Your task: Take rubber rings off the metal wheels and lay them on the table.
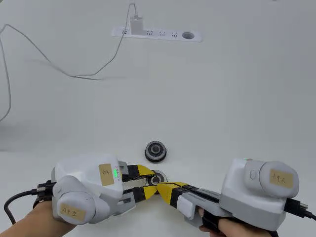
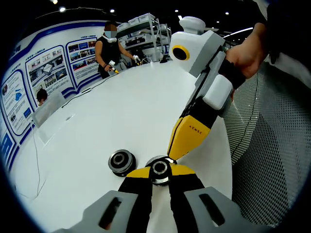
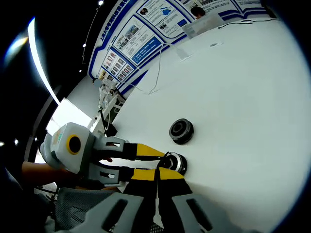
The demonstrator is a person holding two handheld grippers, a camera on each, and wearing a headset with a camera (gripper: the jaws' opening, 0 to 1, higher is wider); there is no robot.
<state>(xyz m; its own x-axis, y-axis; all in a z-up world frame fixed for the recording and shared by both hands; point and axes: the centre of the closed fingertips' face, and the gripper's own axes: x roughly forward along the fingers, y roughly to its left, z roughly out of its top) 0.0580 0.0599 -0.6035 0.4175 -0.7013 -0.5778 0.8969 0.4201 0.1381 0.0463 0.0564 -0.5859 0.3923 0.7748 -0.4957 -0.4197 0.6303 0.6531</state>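
White worktop (image 1: 237, 98) is stretching away to a far edge where a white power strip (image 1: 163, 34) is lying with a charger (image 1: 136, 23) plugged into it. A thin cable (image 1: 44, 57) is trailing from the charger off to the left.

At the near left, a hand is holding the left hand-held gripper (image 1: 153, 180), which is pointing right. In the left gripper view its two yellow-tipped jaws are sitting on either side of a small metal wheel (image 2: 159, 169) and clamping it between them, down on the worktop.

Just beyond that wheel, slightly farther from the person, a second metal wheel (image 1: 155, 151) is lying flat and untouched. It is wearing a black rubber ring (image 1: 147, 152) around its outside. The two wheels are sitting close together but apart.

At the near right, the other hand is holding the right hand-held gripper (image 1: 161, 186), which is pointing left, so the two tools are meeting tip to tip. Its jaws are drawn together into one narrow yellow wedge, and the point of that wedge is touching the rim of the clamped wheel. Whether any rubber is caught between those tips, I cannot tell.
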